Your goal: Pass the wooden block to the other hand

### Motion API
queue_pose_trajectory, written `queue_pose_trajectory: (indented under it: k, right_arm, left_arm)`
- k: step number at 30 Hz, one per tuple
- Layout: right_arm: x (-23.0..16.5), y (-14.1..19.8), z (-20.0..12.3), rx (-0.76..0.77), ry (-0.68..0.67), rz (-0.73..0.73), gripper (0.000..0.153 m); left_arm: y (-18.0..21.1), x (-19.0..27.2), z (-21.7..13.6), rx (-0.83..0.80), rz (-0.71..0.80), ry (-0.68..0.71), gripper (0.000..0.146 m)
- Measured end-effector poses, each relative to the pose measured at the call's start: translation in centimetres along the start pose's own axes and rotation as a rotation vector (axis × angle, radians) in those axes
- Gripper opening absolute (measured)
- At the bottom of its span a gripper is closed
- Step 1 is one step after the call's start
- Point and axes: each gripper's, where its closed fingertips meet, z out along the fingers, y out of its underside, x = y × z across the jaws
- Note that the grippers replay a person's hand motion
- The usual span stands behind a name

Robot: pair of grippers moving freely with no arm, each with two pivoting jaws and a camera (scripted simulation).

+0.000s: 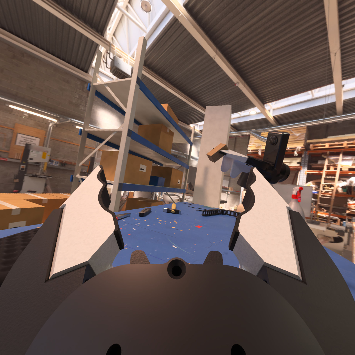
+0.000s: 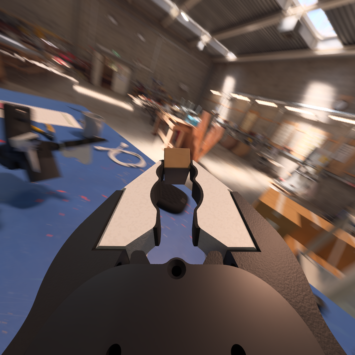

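My right gripper (image 2: 176,163) is shut on the wooden block (image 2: 176,163), a small tan cube pinched between its fingertips, high above the blue table (image 2: 48,221). In the left wrist view the same block (image 1: 217,152) shows in the air at the upper right, held at the tip of the right gripper (image 1: 221,153), whose black body lies to the right. My left gripper (image 1: 176,172) is open wide and empty, below and left of the block, apart from it. The left gripper also shows blurred in the right wrist view (image 2: 28,149) at far left.
On the table lie a yellow-handled hammer (image 1: 172,209), a black tool (image 1: 144,211), a black cable chain (image 1: 219,212), a white cable loop (image 2: 124,156) and a dark oval pad (image 2: 171,201). A shelf rack with boxes (image 1: 134,134), a white pillar (image 1: 213,153) and a spray bottle (image 1: 296,199) stand behind.
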Motion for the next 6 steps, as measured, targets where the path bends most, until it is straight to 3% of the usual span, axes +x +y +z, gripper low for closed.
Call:
queue_pose_trajectory:
  k: [3, 6]
  right_arm:
    - [7.6, 2.9, -2.0, -0.251, 0.199, -0.009, 0.026]
    - [13.8, 8.0, -4.1, -0.597, 0.324, 0.053, 0.026]
  left_arm:
    - [0.0, -0.4, -0.1, -0.001, 0.022, -0.025, 0.142]
    - [-0.3, -0.7, -0.2, 0.015, 0.019, -0.042, 0.140]
